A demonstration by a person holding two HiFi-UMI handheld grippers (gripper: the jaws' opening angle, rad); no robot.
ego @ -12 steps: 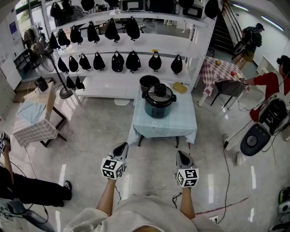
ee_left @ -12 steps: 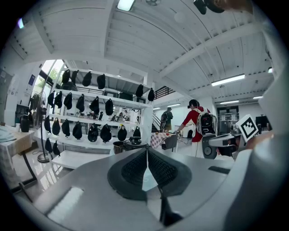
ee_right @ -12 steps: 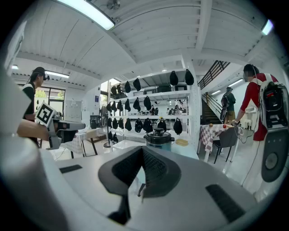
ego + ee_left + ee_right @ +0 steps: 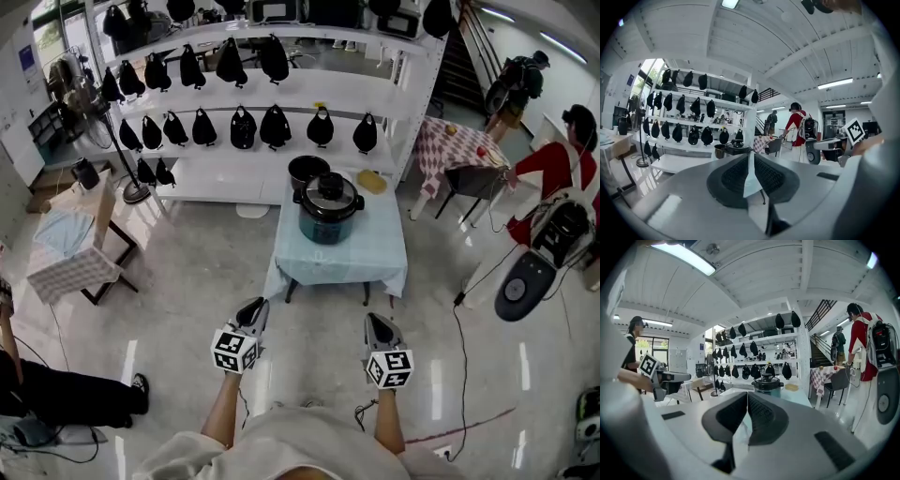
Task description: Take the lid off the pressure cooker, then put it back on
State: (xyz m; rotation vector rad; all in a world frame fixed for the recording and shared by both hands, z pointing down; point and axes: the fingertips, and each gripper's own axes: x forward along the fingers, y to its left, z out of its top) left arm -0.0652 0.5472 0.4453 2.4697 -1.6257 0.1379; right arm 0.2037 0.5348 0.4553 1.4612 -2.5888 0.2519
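Observation:
A dark teal pressure cooker stands on a small table with a pale blue cloth, its black lid with a knob seated on top. It also shows far ahead as the pressure cooker in the right gripper view and small as the pressure cooker in the left gripper view. My left gripper and right gripper are held side by side well short of the table, over the floor. Both are shut with nothing between their pads.
A black pot and a yellow plate sit behind the cooker. White shelves with several black bags stand beyond. A checkered table is at left, another at right. People stand at the right and lower left; cables cross the floor.
The person in red at the right edge has shifted, and the round device by them moved slightly. Both grippers stay where they were.

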